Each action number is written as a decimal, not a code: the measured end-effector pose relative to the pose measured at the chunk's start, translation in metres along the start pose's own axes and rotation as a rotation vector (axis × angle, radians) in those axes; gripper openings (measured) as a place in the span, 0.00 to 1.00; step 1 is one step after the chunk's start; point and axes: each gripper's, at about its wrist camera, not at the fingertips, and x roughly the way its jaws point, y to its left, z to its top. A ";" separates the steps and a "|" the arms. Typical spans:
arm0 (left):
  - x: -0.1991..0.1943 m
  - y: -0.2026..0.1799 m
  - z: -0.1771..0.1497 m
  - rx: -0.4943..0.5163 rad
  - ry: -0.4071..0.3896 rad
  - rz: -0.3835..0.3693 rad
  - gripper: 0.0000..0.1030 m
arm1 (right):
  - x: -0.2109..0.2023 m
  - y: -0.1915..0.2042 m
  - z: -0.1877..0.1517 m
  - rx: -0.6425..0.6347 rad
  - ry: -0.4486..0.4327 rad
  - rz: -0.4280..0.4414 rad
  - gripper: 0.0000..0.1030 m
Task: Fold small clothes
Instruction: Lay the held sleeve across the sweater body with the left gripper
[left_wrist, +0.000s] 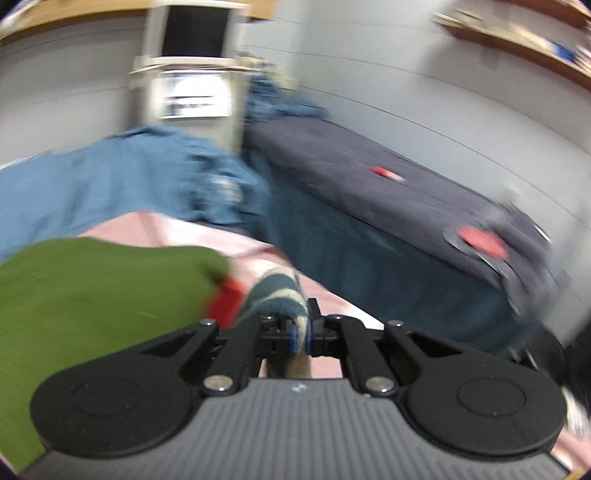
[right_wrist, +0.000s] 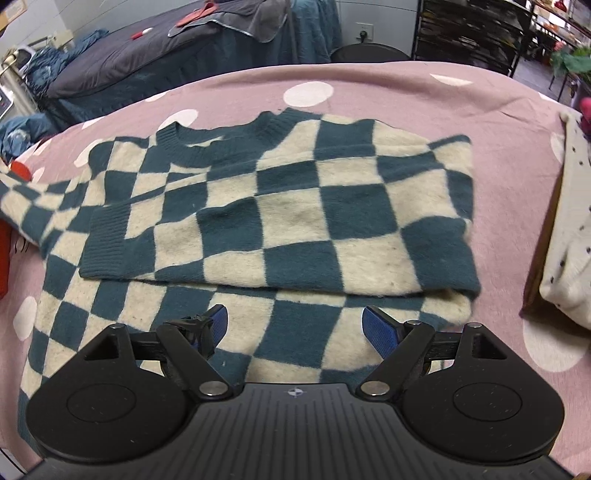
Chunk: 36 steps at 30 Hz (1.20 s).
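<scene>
Pinching one sleeve (left_wrist: 275, 295) of the checkered sweater (right_wrist: 280, 221), our left gripper (left_wrist: 301, 334) has its jaws clamped on the fabric. We count one sweater, spread on the pink spotted cover (right_wrist: 424, 96), its other sleeve folded across the chest. Our right gripper (right_wrist: 294, 325) hangs over the hem with its two blue pads (right_wrist: 378, 330) apart. One green garment (left_wrist: 92, 306) lies at left, one cream speckled garment (right_wrist: 569, 240) at right.

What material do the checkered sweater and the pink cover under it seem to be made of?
Checkered sweater: likely a soft fuzzy knit, wool or acrylic; hazy nap, ribbed collar and cuff. Pink cover: seems thin, smooth woven cloth, matte, with fine creases and white dots.
</scene>
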 end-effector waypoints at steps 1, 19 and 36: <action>-0.004 -0.017 -0.007 0.046 0.014 -0.046 0.05 | -0.001 -0.001 -0.001 0.003 -0.003 -0.002 1.00; -0.089 -0.222 -0.266 0.691 0.465 -0.567 0.24 | -0.026 -0.039 -0.015 0.099 -0.034 -0.060 1.00; -0.100 -0.113 -0.264 0.720 0.510 -0.342 0.86 | 0.000 0.048 0.064 -0.237 -0.158 0.127 1.00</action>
